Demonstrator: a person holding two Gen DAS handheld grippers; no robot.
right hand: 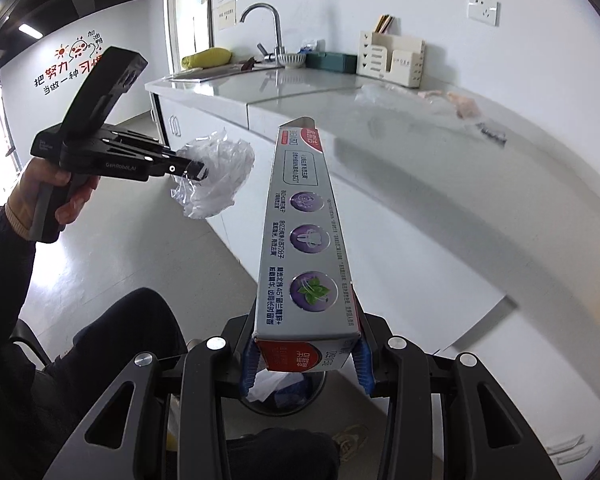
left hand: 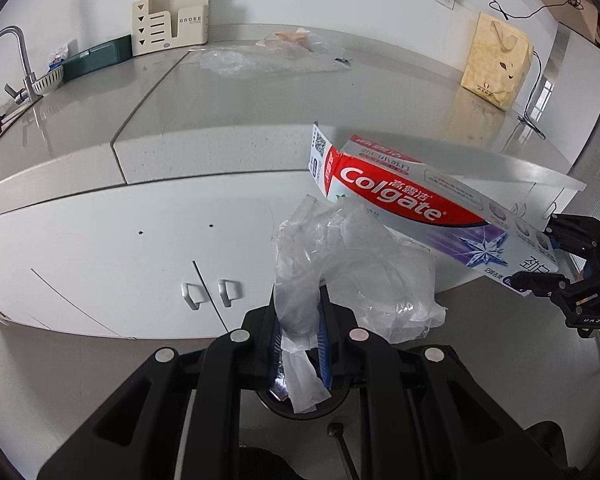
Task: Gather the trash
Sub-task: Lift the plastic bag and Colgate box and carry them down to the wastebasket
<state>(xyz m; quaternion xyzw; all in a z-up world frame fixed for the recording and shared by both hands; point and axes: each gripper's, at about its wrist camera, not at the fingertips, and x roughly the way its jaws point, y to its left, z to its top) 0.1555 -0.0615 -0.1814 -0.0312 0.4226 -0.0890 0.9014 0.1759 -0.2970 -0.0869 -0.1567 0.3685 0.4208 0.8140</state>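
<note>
Our left gripper (left hand: 300,320) is closed on a crumpled clear plastic bag (left hand: 352,264). Our right gripper (right hand: 306,360) clamps a long red-and-silver cardboard toothpaste box (right hand: 304,240); both are in the air in front of the grey counter (right hand: 440,168).

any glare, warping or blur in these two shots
Left wrist view: fisheye bends the counter edge; window glare beside the paper bag; the toothpaste box stays sharp. Right wrist view: counter curves, box shadow on it; wall bright, near-washed; no obvious blur.
</note>
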